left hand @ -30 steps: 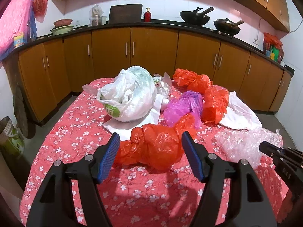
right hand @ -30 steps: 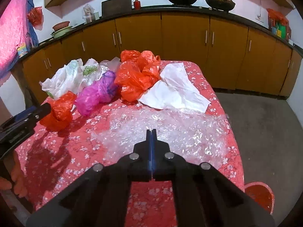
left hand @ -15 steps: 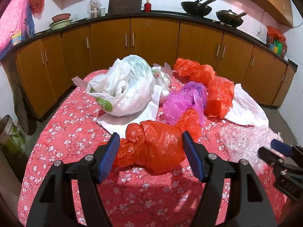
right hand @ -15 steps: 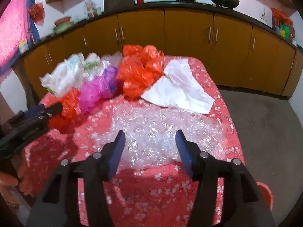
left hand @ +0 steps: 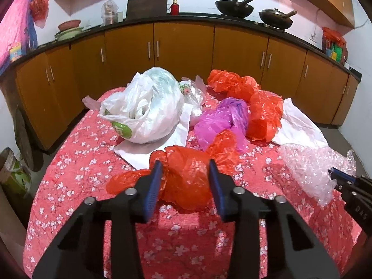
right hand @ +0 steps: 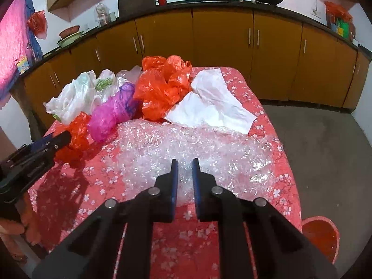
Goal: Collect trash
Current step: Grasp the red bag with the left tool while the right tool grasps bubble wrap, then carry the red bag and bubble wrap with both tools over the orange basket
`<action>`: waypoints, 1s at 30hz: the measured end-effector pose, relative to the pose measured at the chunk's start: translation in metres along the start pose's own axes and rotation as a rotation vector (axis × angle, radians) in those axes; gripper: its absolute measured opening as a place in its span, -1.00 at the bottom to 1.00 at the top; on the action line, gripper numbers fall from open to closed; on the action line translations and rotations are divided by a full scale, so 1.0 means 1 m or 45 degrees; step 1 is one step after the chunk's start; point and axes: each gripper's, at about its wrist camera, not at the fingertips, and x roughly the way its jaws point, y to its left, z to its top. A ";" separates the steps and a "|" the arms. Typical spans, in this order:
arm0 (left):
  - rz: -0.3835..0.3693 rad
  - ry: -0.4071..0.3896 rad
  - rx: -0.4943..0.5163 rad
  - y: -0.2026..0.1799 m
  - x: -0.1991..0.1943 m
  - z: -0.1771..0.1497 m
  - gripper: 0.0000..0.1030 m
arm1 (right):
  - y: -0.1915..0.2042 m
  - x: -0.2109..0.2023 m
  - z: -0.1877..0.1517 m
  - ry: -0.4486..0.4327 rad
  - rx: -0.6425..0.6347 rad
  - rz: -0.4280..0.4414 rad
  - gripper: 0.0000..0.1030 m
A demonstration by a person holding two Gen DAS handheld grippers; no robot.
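Observation:
A crumpled orange plastic bag (left hand: pixel 186 176) lies on the red flowered tablecloth (left hand: pixel 81 169). My left gripper (left hand: pixel 184 169) is open with its jaws on either side of this bag. A sheet of clear bubble wrap (right hand: pixel 186 146) lies on the right part of the table. My right gripper (right hand: pixel 184 169) has its jaws nearly closed, a narrow gap between them, with the near edge of the bubble wrap in that gap. The bubble wrap (left hand: pixel 311 162) and the right gripper's tips also show at the right of the left wrist view.
A white bag (left hand: pixel 144 111), a pink bag (left hand: pixel 220 121), more orange bags (left hand: pixel 255 102) and white paper (right hand: pixel 209 102) lie further back. Wooden cabinets (left hand: pixel 181 53) run behind the table. A red bin (right hand: pixel 320 237) stands on the floor at right.
My left gripper has moved forward and its jaws have narrowed around the orange bag. My right gripper opened from shut, then narrowed over the bubble wrap's near edge.

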 end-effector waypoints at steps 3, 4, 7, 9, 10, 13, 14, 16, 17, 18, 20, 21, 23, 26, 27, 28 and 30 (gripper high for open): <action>0.003 -0.008 0.009 0.000 -0.003 0.000 -0.36 | 0.002 -0.006 0.001 -0.023 -0.014 -0.007 -0.75; -0.001 -0.010 0.006 0.001 -0.005 0.000 -0.38 | 0.002 -0.008 0.001 -0.030 -0.014 -0.004 -0.75; -0.011 -0.026 -0.008 0.003 -0.013 0.003 -0.39 | -0.001 -0.016 0.003 -0.052 -0.001 0.003 -0.75; -0.016 -0.045 -0.011 0.003 -0.020 0.007 -0.39 | -0.003 -0.021 0.005 -0.071 0.008 0.009 -0.75; -0.018 -0.052 -0.009 0.002 -0.023 0.008 -0.39 | -0.004 -0.025 0.005 -0.079 0.011 0.016 -0.75; -0.023 -0.079 0.001 -0.001 -0.034 0.012 -0.39 | -0.005 -0.032 0.005 -0.101 0.014 0.016 -0.75; -0.024 -0.089 0.007 -0.003 -0.038 0.014 -0.39 | -0.006 -0.034 0.006 -0.107 0.016 0.017 -0.75; -0.029 -0.099 0.010 -0.005 -0.042 0.016 -0.39 | -0.007 -0.040 0.006 -0.130 0.019 0.017 -0.75; -0.031 -0.107 0.013 -0.007 -0.045 0.017 -0.39 | -0.008 -0.043 0.006 -0.138 0.021 0.018 -0.75; -0.036 -0.113 0.015 -0.010 -0.048 0.018 -0.39 | -0.009 -0.046 0.006 -0.148 0.024 0.018 -0.75; -0.047 -0.124 0.020 -0.015 -0.053 0.020 -0.39 | -0.012 -0.054 0.007 -0.174 0.028 0.014 -0.75; -0.052 -0.131 0.025 -0.018 -0.055 0.021 -0.39 | -0.013 -0.057 0.007 -0.185 0.031 0.011 -0.75; -0.062 -0.144 0.039 -0.025 -0.060 0.024 -0.39 | -0.017 -0.066 0.009 -0.213 0.039 0.006 -0.75; -0.083 -0.161 0.057 -0.037 -0.067 0.027 -0.39 | -0.025 -0.077 0.011 -0.244 0.050 -0.004 -0.75; -0.088 -0.166 0.063 -0.041 -0.069 0.028 -0.39 | -0.028 -0.080 0.011 -0.254 0.054 -0.010 -0.75; -0.096 -0.172 0.070 -0.047 -0.071 0.030 -0.39 | -0.031 -0.084 0.011 -0.264 0.057 -0.019 -0.75; -0.108 -0.178 0.079 -0.054 -0.075 0.030 -0.39 | -0.039 -0.091 0.011 -0.287 0.070 -0.038 -0.75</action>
